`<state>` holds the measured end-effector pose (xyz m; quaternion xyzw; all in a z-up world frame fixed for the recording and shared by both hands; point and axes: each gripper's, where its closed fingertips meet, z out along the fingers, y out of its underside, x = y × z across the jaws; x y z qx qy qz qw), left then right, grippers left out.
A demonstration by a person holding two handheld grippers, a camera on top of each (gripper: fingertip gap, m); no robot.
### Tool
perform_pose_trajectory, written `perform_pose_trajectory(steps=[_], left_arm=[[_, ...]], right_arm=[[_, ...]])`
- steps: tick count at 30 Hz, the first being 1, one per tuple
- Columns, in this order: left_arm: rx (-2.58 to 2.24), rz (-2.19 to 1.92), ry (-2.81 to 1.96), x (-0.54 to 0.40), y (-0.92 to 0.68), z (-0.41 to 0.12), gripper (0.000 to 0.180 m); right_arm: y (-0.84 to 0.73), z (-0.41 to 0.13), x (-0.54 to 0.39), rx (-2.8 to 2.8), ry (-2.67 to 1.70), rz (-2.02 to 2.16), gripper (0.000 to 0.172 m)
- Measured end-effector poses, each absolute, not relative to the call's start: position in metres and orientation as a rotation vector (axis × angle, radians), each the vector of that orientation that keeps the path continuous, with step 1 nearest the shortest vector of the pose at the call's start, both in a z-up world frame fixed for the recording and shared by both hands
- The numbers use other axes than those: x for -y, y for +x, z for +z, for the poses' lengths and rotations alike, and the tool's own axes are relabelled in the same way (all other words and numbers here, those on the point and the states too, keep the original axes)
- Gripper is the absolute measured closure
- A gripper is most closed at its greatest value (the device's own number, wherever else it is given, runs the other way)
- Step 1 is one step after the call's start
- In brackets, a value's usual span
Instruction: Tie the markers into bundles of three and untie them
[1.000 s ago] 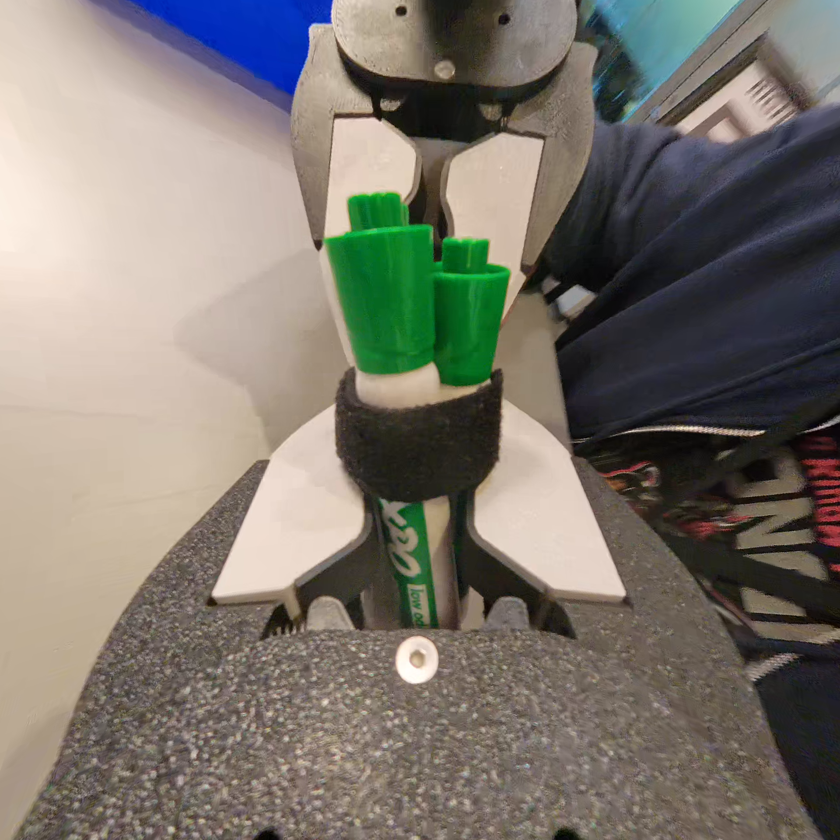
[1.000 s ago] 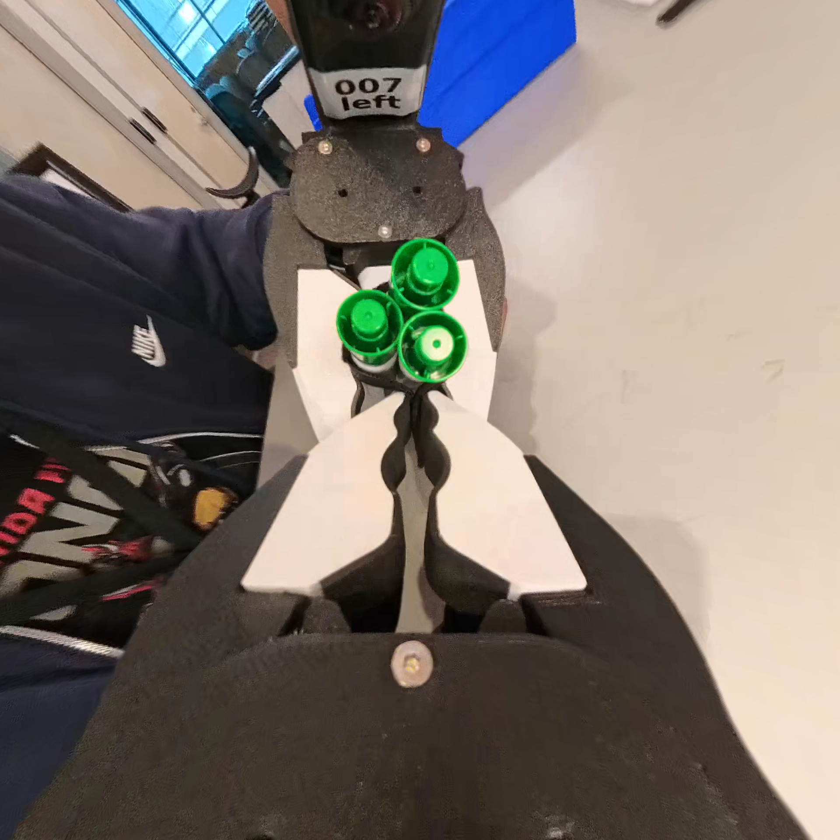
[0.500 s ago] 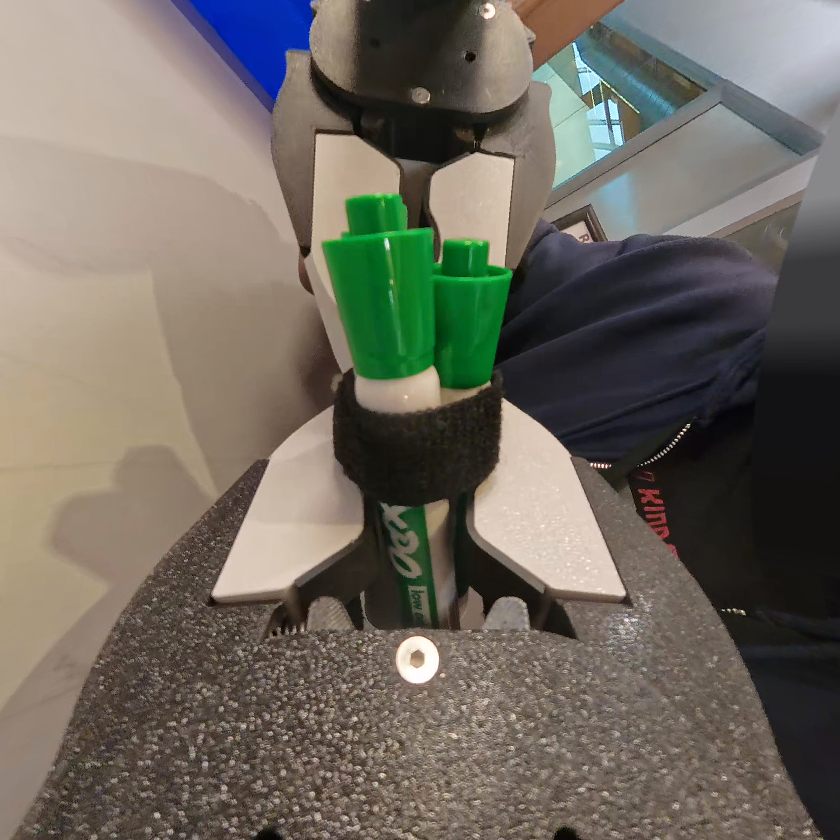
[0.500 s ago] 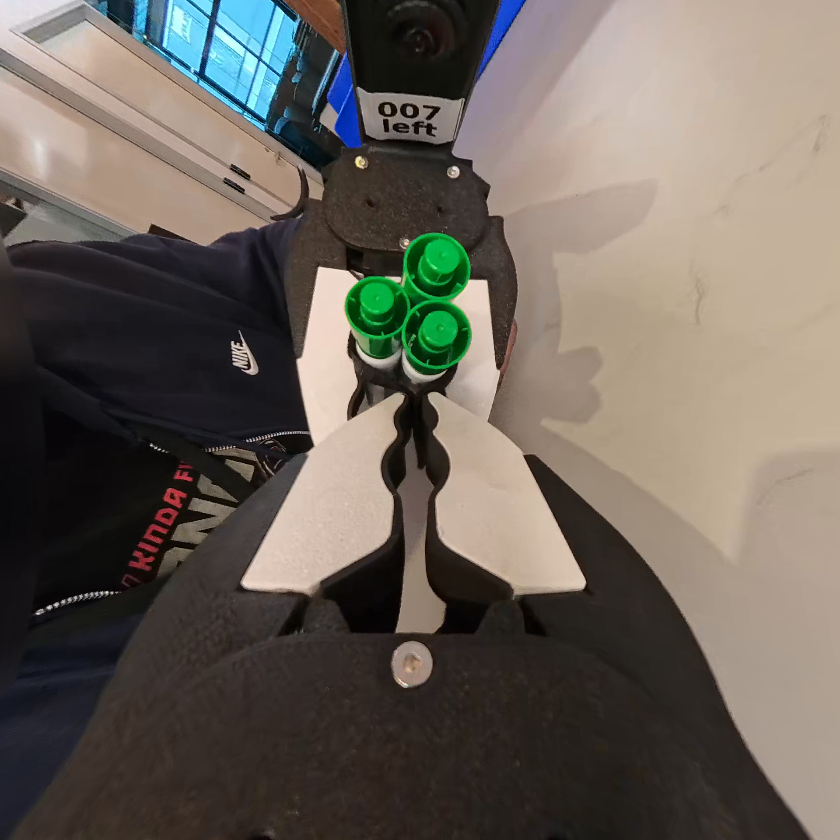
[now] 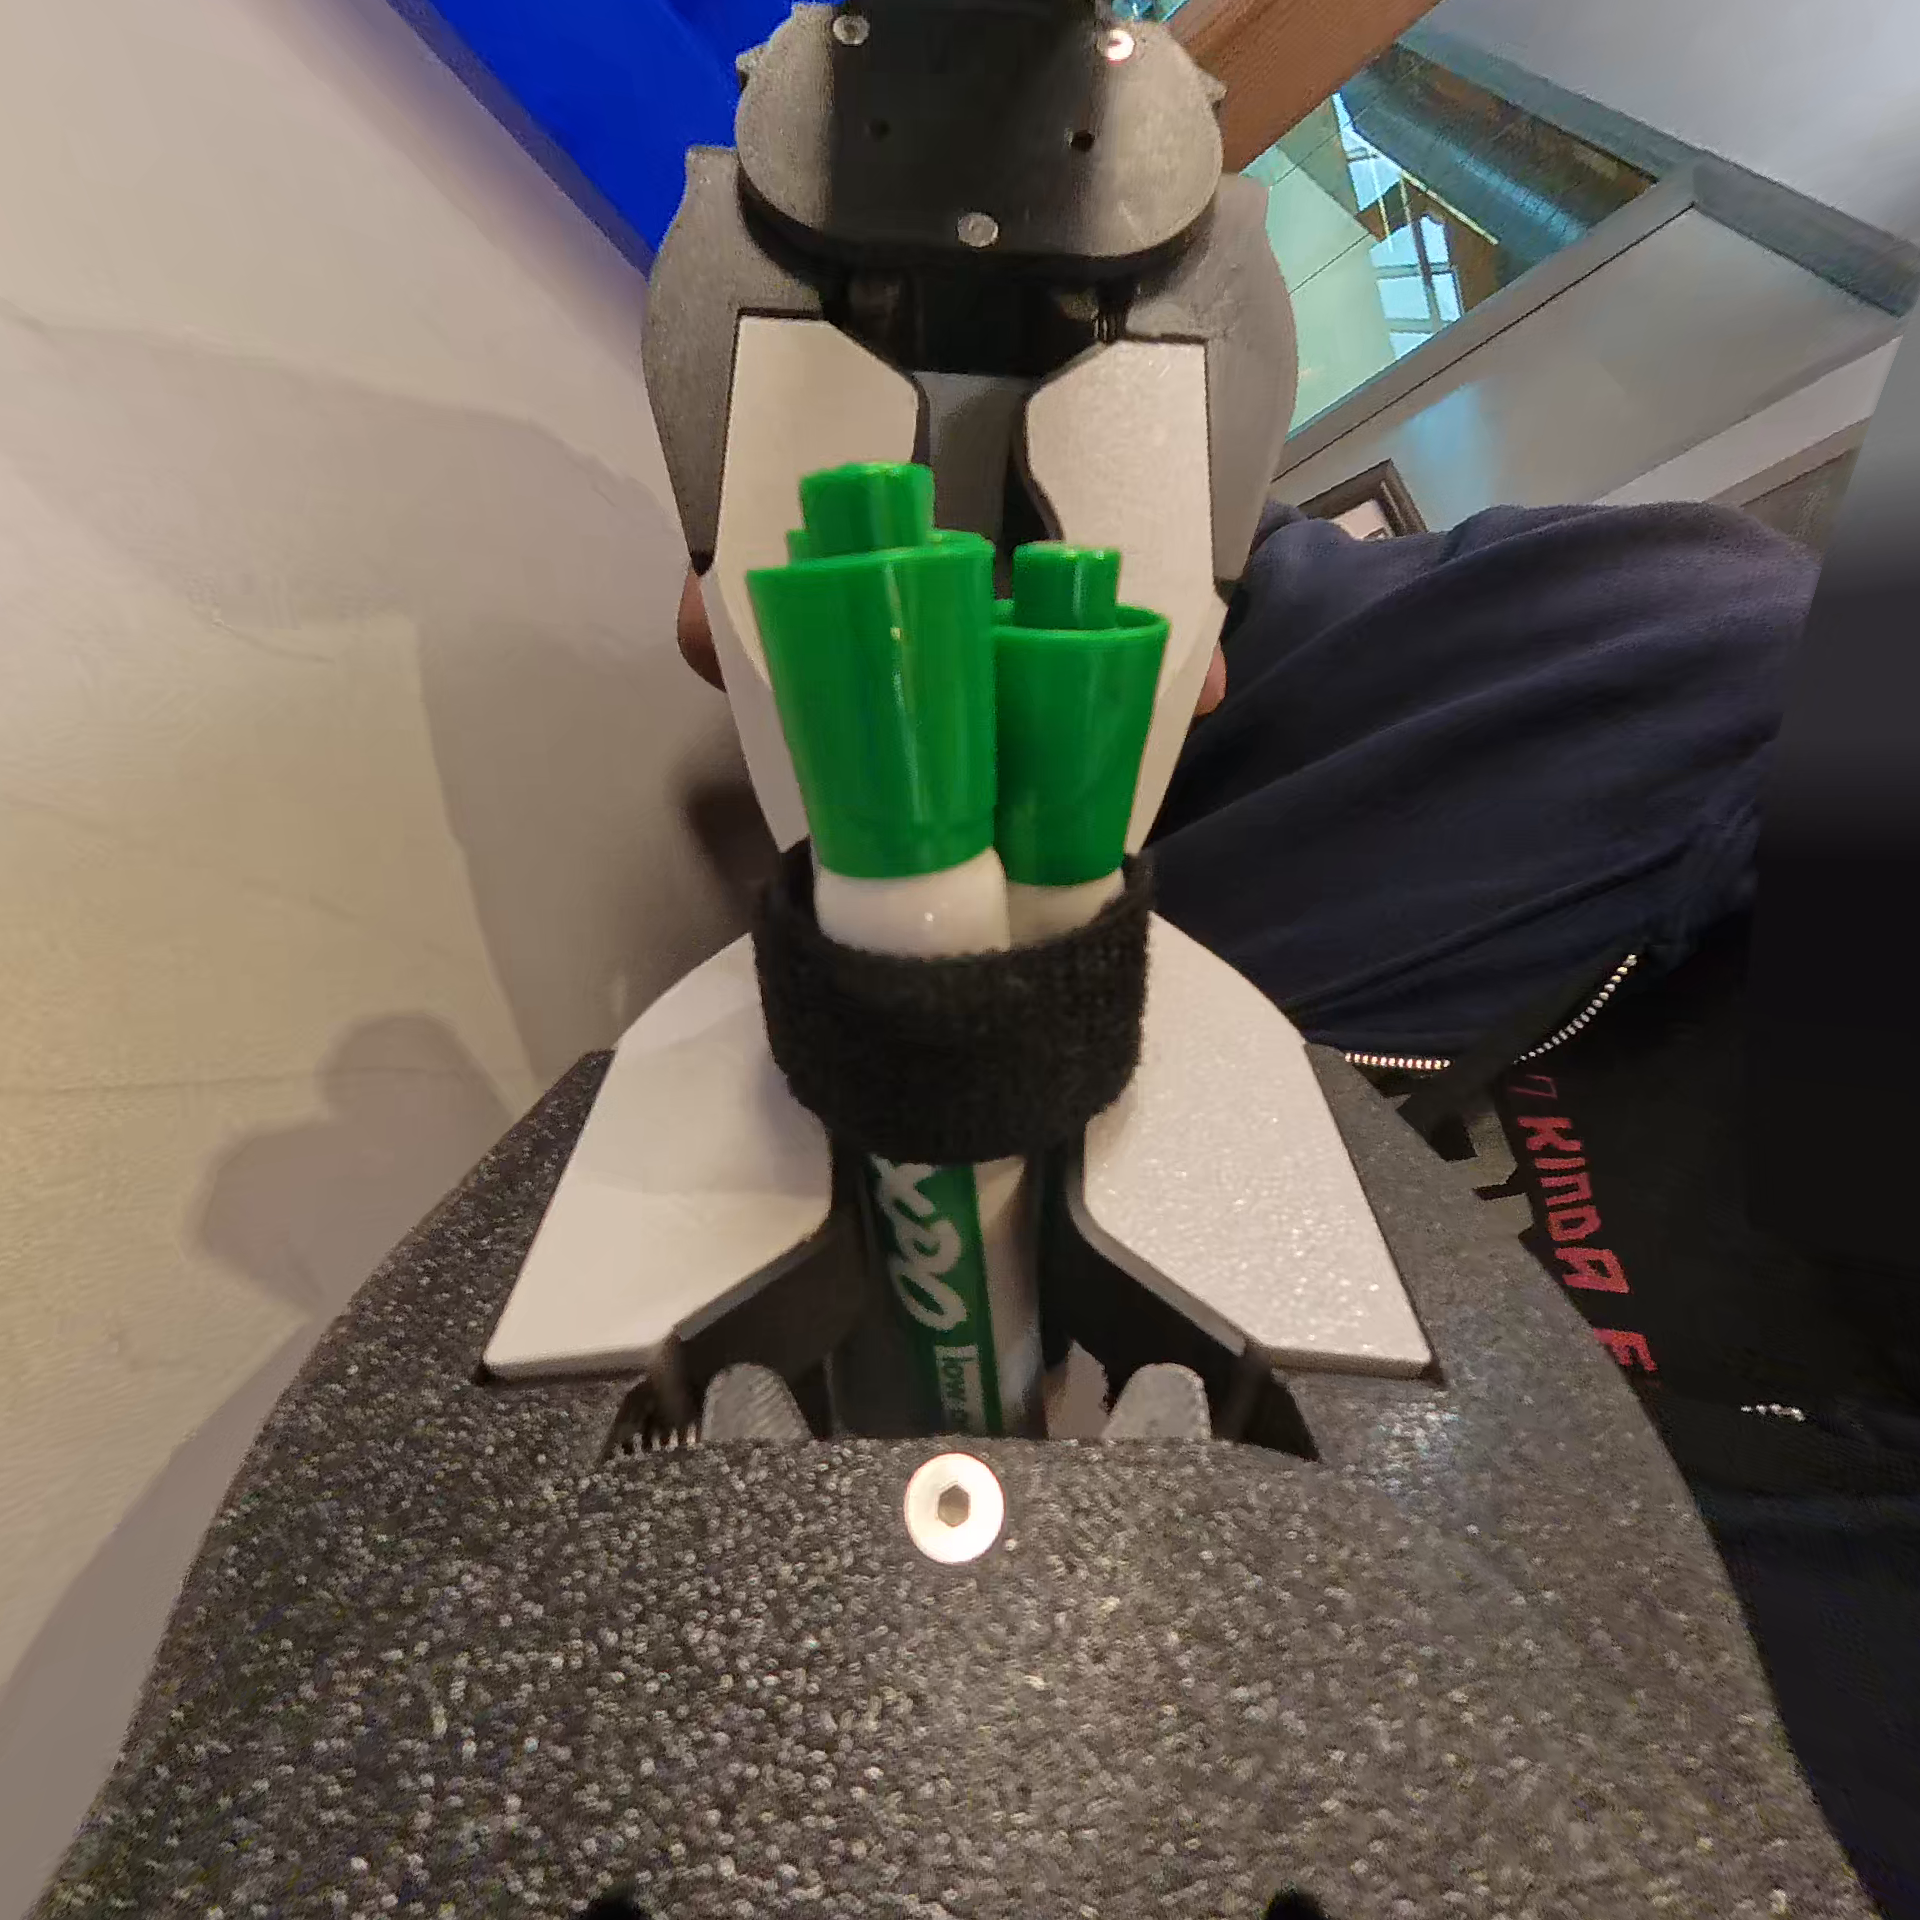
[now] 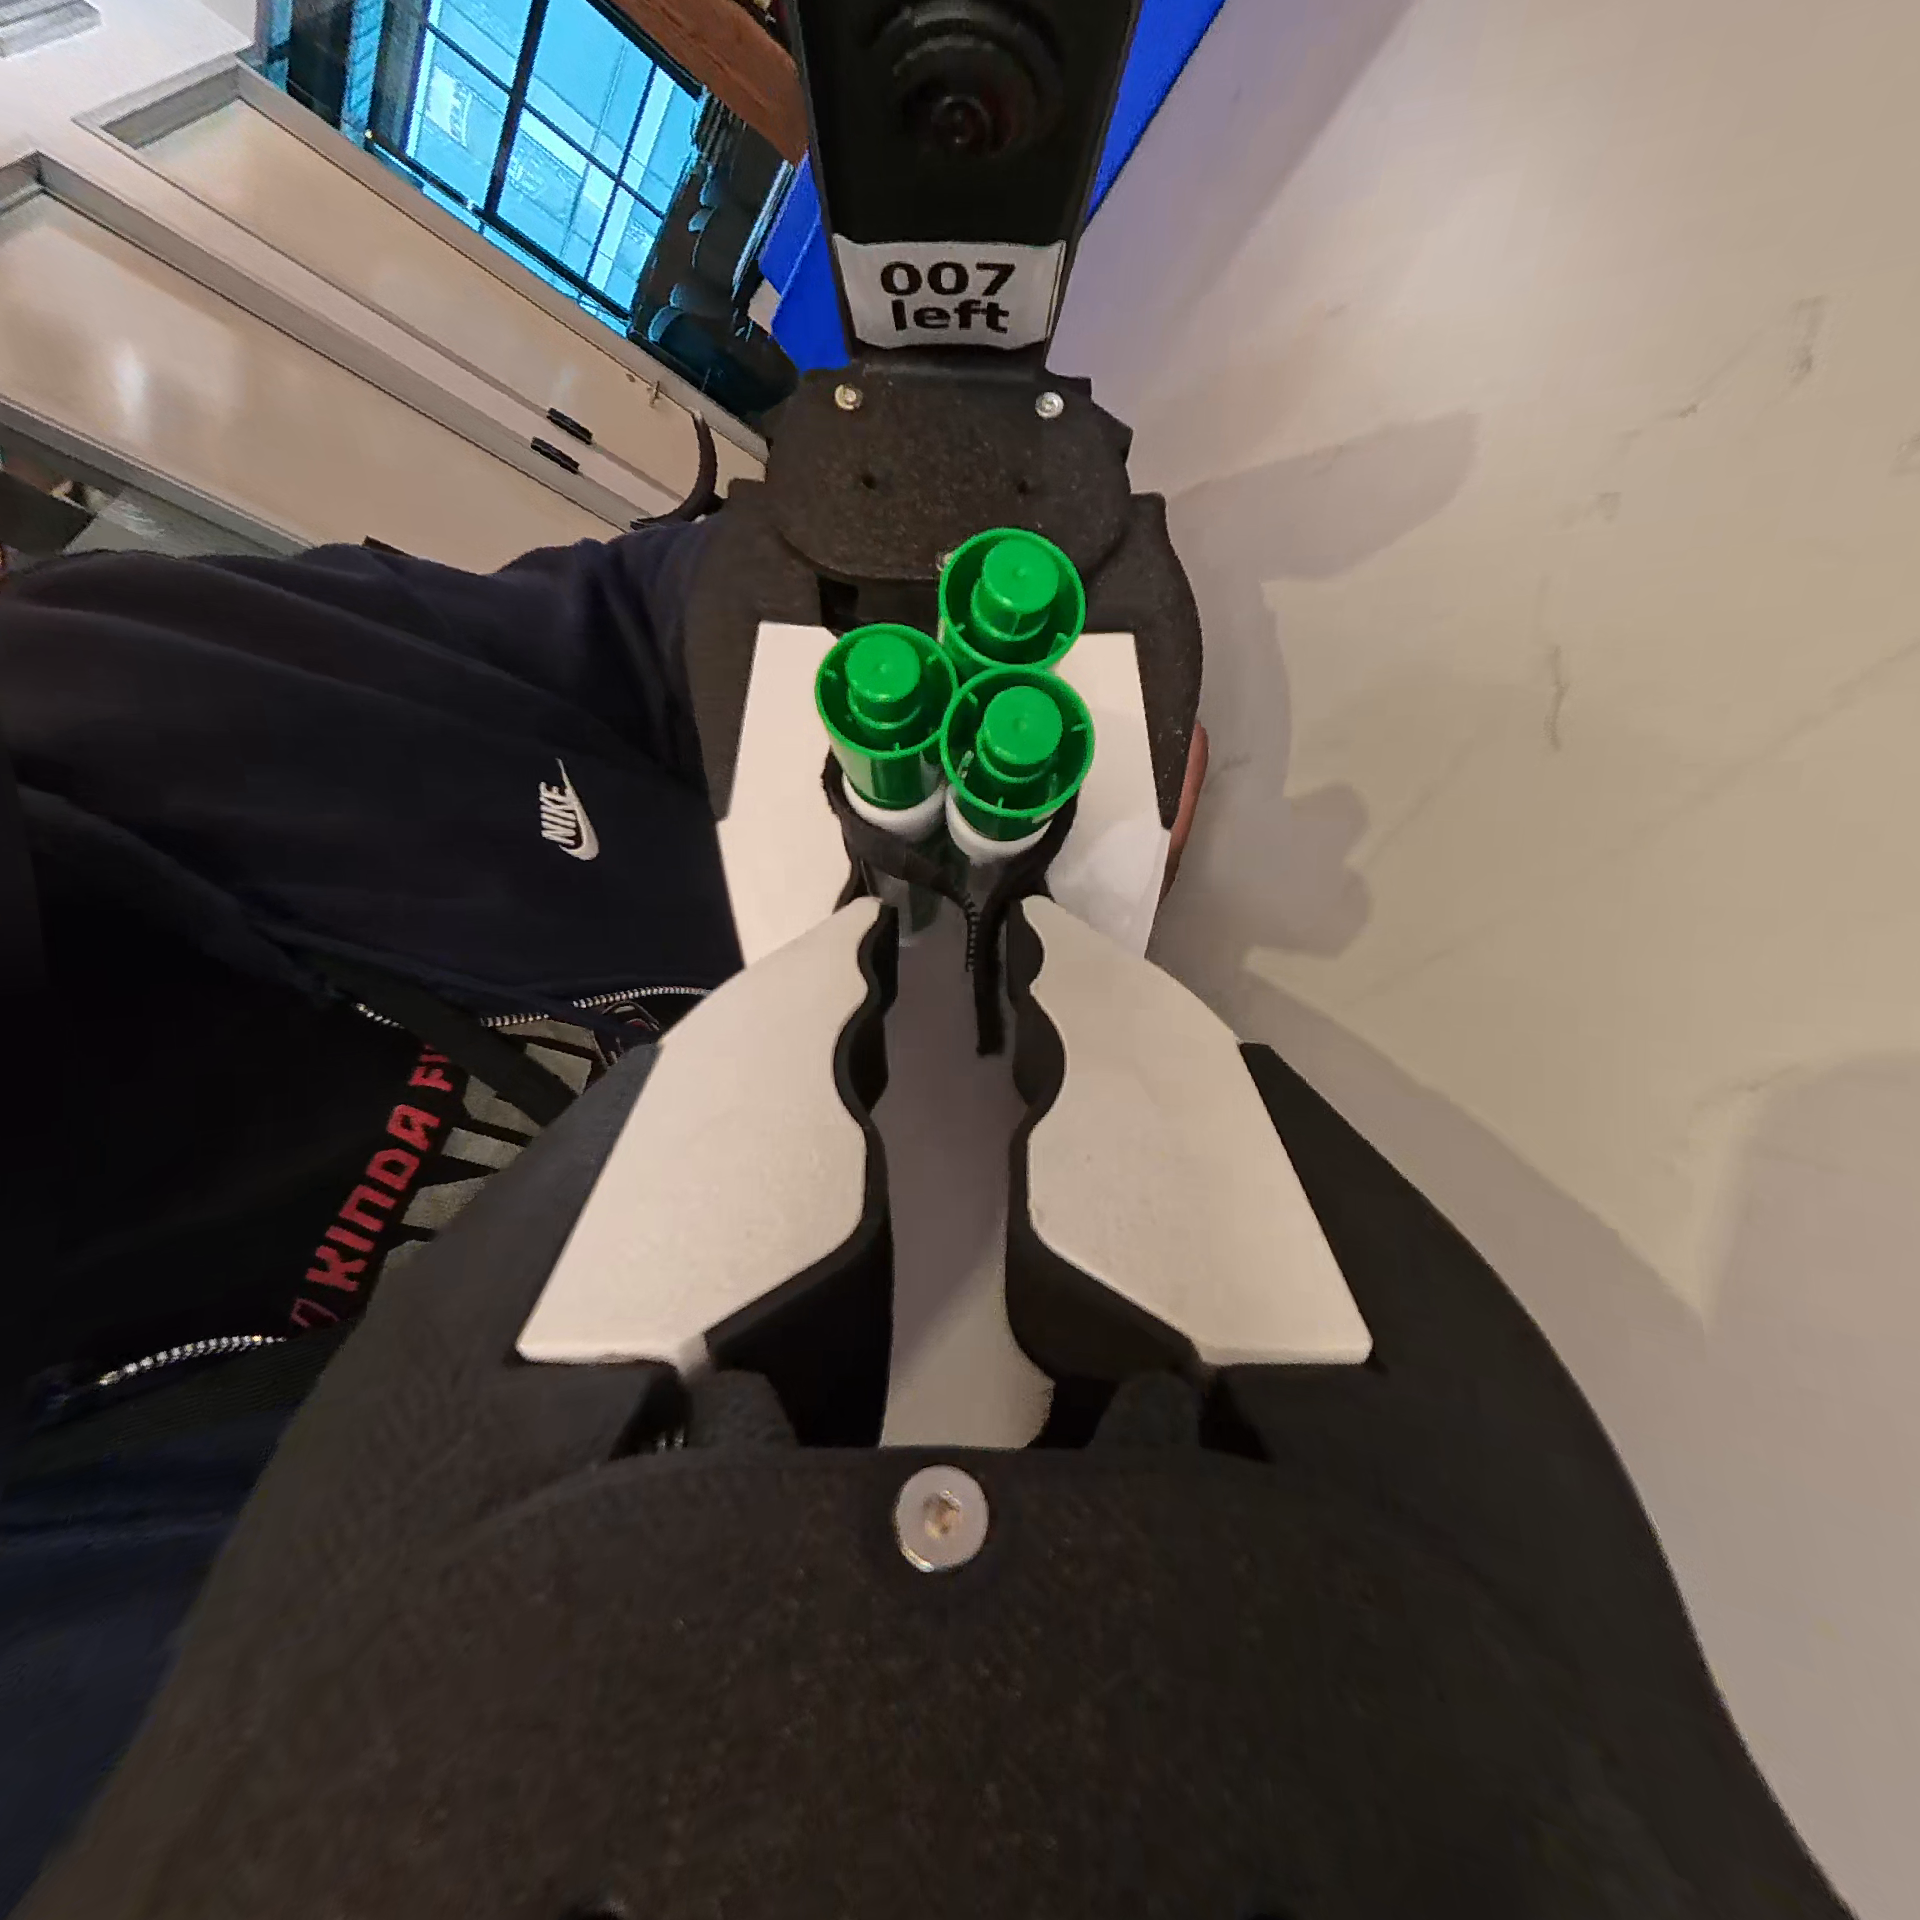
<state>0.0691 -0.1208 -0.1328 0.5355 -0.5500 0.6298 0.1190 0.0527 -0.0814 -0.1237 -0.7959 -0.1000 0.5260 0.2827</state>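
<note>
My left gripper [image 5: 951, 997] is shut on a bundle of three green-capped markers [image 5: 883, 707]. A black hook-and-loop strap [image 5: 951, 1039] is wrapped around the white barrels just below the caps. In the right wrist view the three caps [image 6: 966, 686] point at the camera. My right gripper [image 6: 948, 925] faces the bundle head-on with its jaws open. The strap's loose tail [image 6: 985, 997] hangs between them, close to the right finger [image 6: 1132, 1143], and is not pinched.
A white table surface [image 5: 260, 727] lies beside the grippers and also shows in the right wrist view [image 6: 1558, 727]. A blue object [image 5: 582, 94] stands at the far edge. A person's dark sleeve [image 5: 1507, 779] is close by, on the opposite side from the table. Both grippers' tips are close together, under 4 cm apart.
My right gripper's jaws were shut on the strap's tail and have now opened, letting it go. Both grippers have tilted, so more of the room shows. The left grasp is unchanged.
</note>
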Motion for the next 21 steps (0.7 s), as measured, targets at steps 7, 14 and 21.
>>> perform_pose_trajectory(steps=[7,14,21], left_arm=[[1.62,1.91,1.551,0.117,0.071,-0.124,0.138],[1.552,1.969,1.534,0.115,0.073,-0.117,0.137],[1.528,2.042,1.539,0.113,0.077,-0.111,0.137]], right_arm=[[0.064,-0.118,0.083,0.232,-2.049,1.364,0.147],[0.079,-0.108,0.08,0.089,-1.892,1.389,0.144],[0.069,-0.105,0.076,0.031,-1.811,1.367,0.143]])
